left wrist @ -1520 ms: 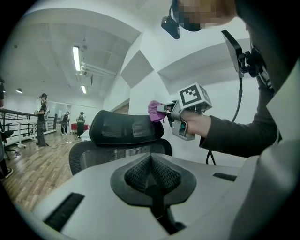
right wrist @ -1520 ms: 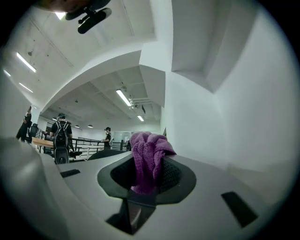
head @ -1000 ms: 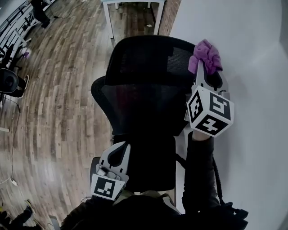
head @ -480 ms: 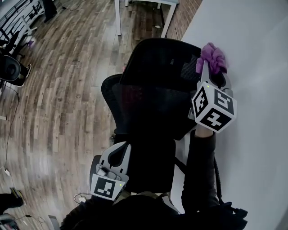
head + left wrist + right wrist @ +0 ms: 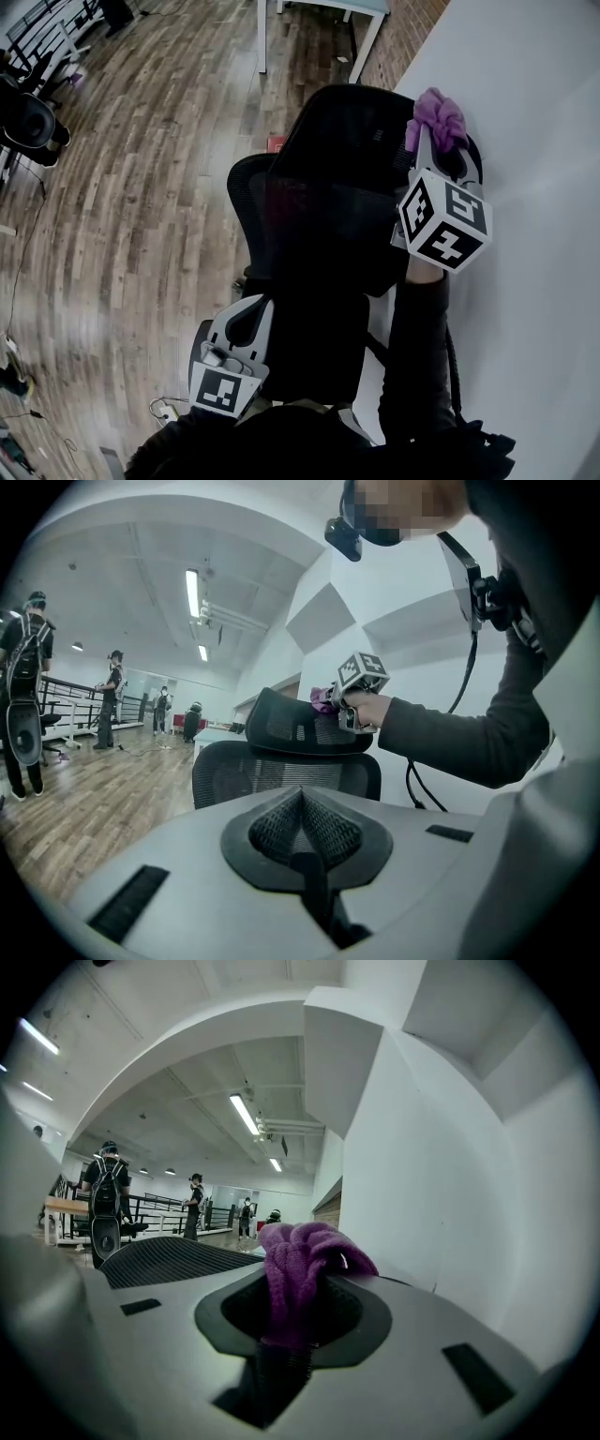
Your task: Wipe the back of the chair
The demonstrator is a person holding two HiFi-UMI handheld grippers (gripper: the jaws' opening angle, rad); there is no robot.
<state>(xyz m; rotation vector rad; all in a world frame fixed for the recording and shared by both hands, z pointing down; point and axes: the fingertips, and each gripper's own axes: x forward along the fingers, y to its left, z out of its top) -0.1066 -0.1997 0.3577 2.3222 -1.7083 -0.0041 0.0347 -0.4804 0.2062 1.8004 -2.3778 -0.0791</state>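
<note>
While the right gripper [image 5: 438, 155] clamps a purple cloth [image 5: 437, 114] between its jaws, it holds that cloth at the top right corner of the chair [image 5: 319, 234]. The cloth sits on the upper rim of the headrest [image 5: 347, 131], close to the white wall [image 5: 534, 187]. The right gripper view shows the cloth bunched up out of the jaws, with the ribbed headrest mesh just to its left. How hard it presses on the rim cannot be told.

The left gripper [image 5: 246, 319] hangs low by the person's body, behind the lower part of the backrest [image 5: 281, 772]. Its jaws are pressed together on nothing, and it takes no part in the wiping.

As a judgement, the task is under way at its highest point. The cloth is working the headrest corner, while the wide mesh backrest below lies well apart from it and probably has yet to be covered. No mark or sheen on the black mesh shows which parts are already wiped.

No surface carries anything here. The chair stands on a wood-plank floor [image 5: 141, 206], with its right side tight to the wall. A light table [image 5: 367, 6] on white legs stands beyond it. The room is a large open hall with strip lights [image 5: 192, 592] on a pale ceiling. Several people [image 5: 23, 696] stand far off near a dark railing [image 5: 66, 705].
</note>
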